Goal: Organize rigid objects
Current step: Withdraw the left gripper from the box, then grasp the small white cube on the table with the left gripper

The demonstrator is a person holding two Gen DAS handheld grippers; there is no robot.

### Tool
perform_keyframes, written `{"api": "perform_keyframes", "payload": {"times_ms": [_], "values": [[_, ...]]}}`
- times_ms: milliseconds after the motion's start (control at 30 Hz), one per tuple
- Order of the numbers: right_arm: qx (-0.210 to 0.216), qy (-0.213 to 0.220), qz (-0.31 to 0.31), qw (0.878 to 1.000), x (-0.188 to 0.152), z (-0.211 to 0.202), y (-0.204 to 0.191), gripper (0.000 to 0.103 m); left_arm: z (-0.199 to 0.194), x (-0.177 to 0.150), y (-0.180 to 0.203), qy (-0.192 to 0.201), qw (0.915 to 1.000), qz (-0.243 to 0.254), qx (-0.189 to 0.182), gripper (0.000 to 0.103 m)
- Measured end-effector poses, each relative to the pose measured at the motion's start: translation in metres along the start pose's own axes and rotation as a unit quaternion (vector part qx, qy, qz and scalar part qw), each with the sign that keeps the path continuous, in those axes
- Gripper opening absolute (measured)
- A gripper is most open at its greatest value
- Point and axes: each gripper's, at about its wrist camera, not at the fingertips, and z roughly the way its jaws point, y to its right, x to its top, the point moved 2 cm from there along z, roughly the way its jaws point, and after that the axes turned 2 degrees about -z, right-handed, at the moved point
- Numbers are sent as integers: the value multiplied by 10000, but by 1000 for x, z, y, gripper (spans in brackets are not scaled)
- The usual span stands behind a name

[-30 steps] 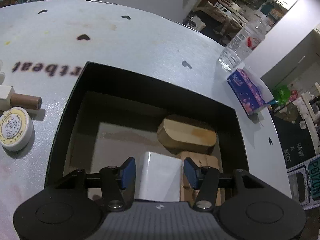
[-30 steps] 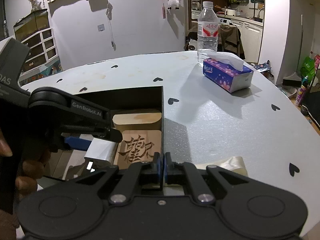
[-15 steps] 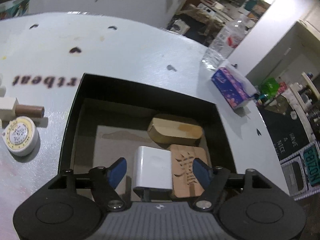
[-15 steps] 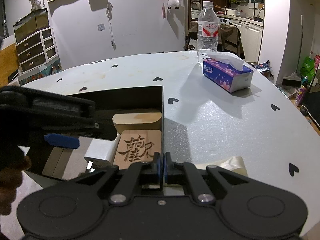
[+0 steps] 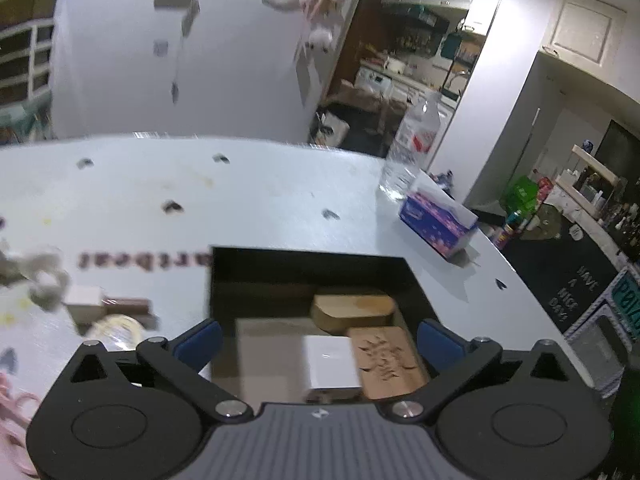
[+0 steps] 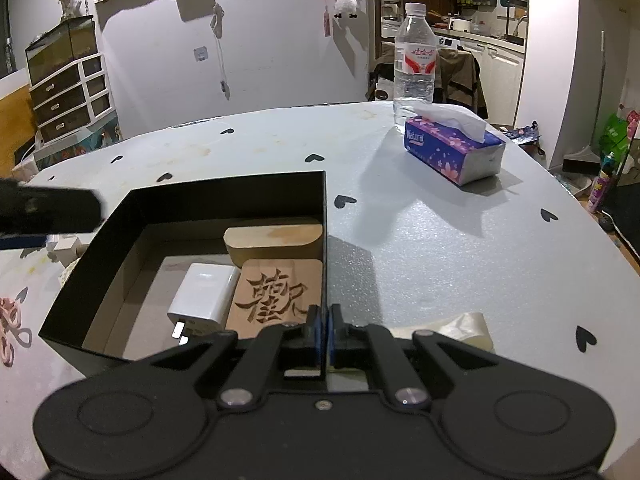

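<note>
Blurred clutter [image 5: 48,288] left of the black box [image 5: 256,268]; left claw [image 6: 48,212] edge-cropped, smeared.

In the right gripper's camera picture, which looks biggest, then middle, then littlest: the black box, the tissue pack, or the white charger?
1. black box, by far the largest.
2. tissue pack.
3. white charger, littlest, though close to the tissue pack; the charger is nearer the camera, so real sizes are unsure.

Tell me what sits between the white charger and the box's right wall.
The carved wooden block lies between the white charger and the black box's right wall, clearest in the right wrist view.
</note>
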Motion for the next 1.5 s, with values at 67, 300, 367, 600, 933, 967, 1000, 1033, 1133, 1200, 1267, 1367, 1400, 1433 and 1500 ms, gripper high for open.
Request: {"api": "perform_keyframes", "payload": {"times_ms": [67,300,367,600,933,967,1000,1033,1133,1200,1267,1367,1400,1433,1500], "values": [[-4,-7,-4,10000,0,0,0,4,-8,-2,-6,105,9999,31,112,103],[-15,-17,-11,10000,0,0,0,4,-24,-15,-43,282,9982,-148,516,103],[-23,-24,-19,10000,-1,-1,0,4,-26,-19,-59,293,9972,-327,601,103],[-38,-25,-30,10000,-2,0,-1,4,-29,-29,-107,333,9903,-764,1112,103],[-69,-28,-27,10000,-2,0,-2,4,-6,-13,-139,547,9847,-507,1573,103],[-70,-28,-26,10000,-2,0,-2,3,-1,-10,-141,563,9844,-496,1594,101],[-71,-29,-25,10000,-2,0,-2,3,3,-7,-143,558,9841,-495,1613,98],[-70,-32,-27,10000,-2,0,-2,3,8,-5,-145,543,9840,-490,1627,94],[-75,-35,-33,10000,-2,0,-3,3,26,1,-151,411,9853,-516,1574,76],[-81,-41,-32,10000,-2,0,-3,3,35,2,-154,360,9851,-529,1596,65],[-78,-39,-30,10000,-2,0,-3,3,43,2,-158,319,9851,-528,1604,60],[-80,-41,-28,10000,-2,0,-3,3,50,1,-161,312,9862,-524,1537,53],[-82,-41,-31,10000,-2,0,-3,3,50,1,-161,333,9869,-506,1494,48],[-85,-40,-32,10000,-2,0,-3,3,50,1,-161,347,9877,-488,1448,45],[-78,-41,-29,10000,-2,0,-3,3,48,1,-160,353,9872,-428,1496,41]]}}
